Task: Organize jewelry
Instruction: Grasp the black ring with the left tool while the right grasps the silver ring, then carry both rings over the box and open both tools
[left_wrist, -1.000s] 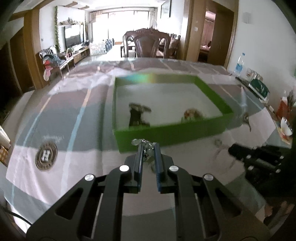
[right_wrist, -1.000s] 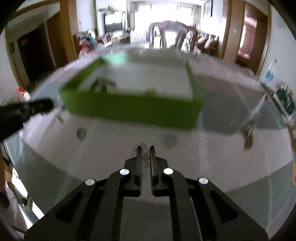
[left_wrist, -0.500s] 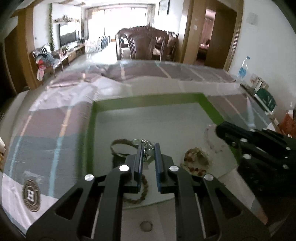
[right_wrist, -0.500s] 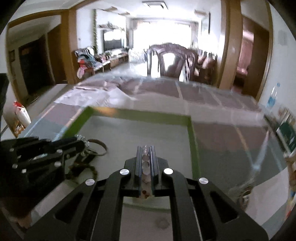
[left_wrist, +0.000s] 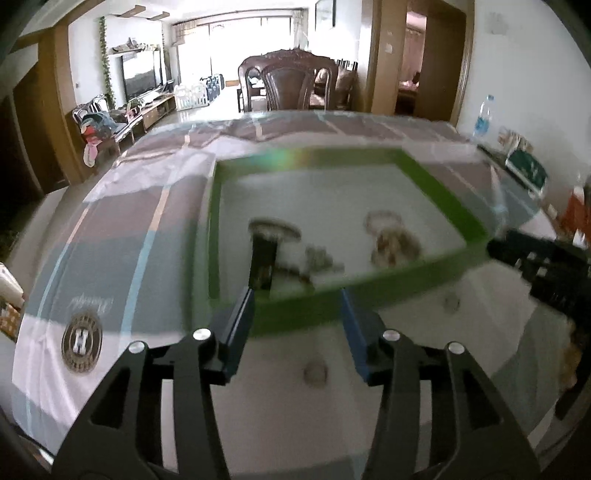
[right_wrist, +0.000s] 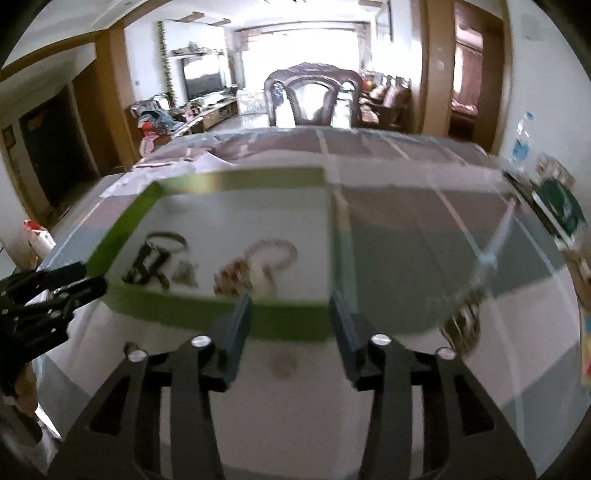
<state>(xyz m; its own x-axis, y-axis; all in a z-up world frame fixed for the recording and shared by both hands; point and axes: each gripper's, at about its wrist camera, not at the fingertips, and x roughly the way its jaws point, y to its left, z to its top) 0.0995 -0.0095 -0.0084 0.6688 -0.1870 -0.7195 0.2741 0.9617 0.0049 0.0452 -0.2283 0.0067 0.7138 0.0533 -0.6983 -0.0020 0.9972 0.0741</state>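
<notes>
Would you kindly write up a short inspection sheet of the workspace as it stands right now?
Surface: table under a striped grey, mauve and white cloth with a round logo.
Job's things: green tray holding a dark strap piece, a silver chain, a beaded bracelet and a pale bead loop; another jewelry piece lies on the cloth outside the tray's right side.
Clutter: green packet, water bottle.
Grippers: left tongs open, empty; right tongs open, empty.
Cables: nothing seen.
Surroundings: wooden chair, television, doorways.
</notes>
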